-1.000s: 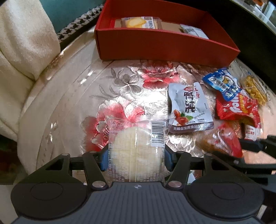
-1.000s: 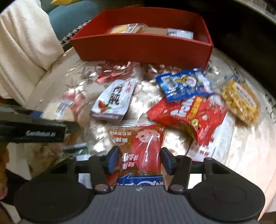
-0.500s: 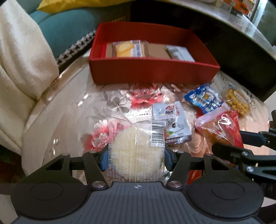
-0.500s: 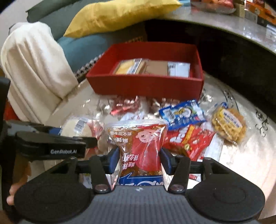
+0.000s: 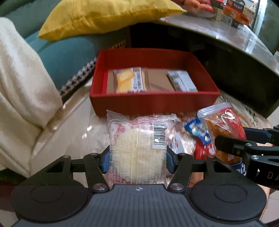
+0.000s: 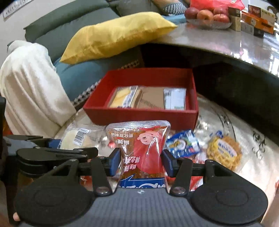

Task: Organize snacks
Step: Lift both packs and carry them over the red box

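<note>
- The left hand-held gripper (image 5: 137,161) pinches a clear packet of pale round cake (image 5: 138,150) by its sides, the blue pads pressed on the wrapper, the packet standing upright between them with its barcode at the upper right.
- The right hand-held gripper (image 6: 141,161) pinches a red and orange snack packet (image 6: 139,152) with a cartoon face; the wrapper is squeezed narrow at the pads and its sealed top edge points away.
- In the left wrist view the right hand-held gripper sits just to the right, its packet beside the cake packet; in the right wrist view the left one sits just to the left.
- Ahead of both hand-held grippers stands an open red box (image 5: 153,103) on the worktop (image 6: 244,122), which carries a shiny flowered cover.
- Inside the box lie a yellow-filled packet (image 5: 129,80) at the left, a brown card (image 5: 158,81) in the middle and a pale packet (image 5: 181,81) at the right.
- Between the right hand-held gripper and the box, slightly right, lie a blue packet (image 6: 183,145) and, farther right, a clear bag of yellow pieces (image 6: 225,152).
- Left of the box hangs a cream blanket (image 5: 22,90); beyond it are a yellow cushion (image 6: 115,33) and a teal sofa seat (image 5: 66,54).
- Far ahead at the right, on a grey table (image 6: 235,40), stands a bowl of red fruit (image 6: 207,16).
</note>
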{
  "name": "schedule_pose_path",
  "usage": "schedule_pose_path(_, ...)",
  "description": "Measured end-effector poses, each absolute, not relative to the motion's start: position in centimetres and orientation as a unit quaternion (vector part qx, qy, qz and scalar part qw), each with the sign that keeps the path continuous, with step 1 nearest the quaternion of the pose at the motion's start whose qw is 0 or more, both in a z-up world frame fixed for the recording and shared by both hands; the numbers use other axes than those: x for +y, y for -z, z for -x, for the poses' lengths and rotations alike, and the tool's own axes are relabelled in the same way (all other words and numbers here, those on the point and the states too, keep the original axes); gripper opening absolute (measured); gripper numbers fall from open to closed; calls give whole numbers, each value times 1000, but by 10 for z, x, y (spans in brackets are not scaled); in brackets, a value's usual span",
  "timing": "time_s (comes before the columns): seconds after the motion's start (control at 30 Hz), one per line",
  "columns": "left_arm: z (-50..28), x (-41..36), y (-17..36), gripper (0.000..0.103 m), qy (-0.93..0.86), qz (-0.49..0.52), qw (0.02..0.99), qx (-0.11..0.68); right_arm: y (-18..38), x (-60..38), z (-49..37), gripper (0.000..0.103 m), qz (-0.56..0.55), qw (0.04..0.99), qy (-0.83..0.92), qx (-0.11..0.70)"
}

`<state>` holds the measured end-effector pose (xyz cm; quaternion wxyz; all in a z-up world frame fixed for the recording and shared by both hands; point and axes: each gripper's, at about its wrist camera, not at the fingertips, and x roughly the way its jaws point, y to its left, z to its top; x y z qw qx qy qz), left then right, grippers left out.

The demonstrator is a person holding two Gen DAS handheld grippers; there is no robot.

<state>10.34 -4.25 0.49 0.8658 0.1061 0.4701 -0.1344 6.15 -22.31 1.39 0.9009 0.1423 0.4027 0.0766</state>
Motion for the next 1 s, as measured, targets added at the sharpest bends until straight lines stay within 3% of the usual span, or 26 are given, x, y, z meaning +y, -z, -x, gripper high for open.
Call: schedule_pose_path(1.0, -206, -86, -18, 66, 104, -105, 884, 443, -33, -257, -161, 48, -141, 919, -50, 364)
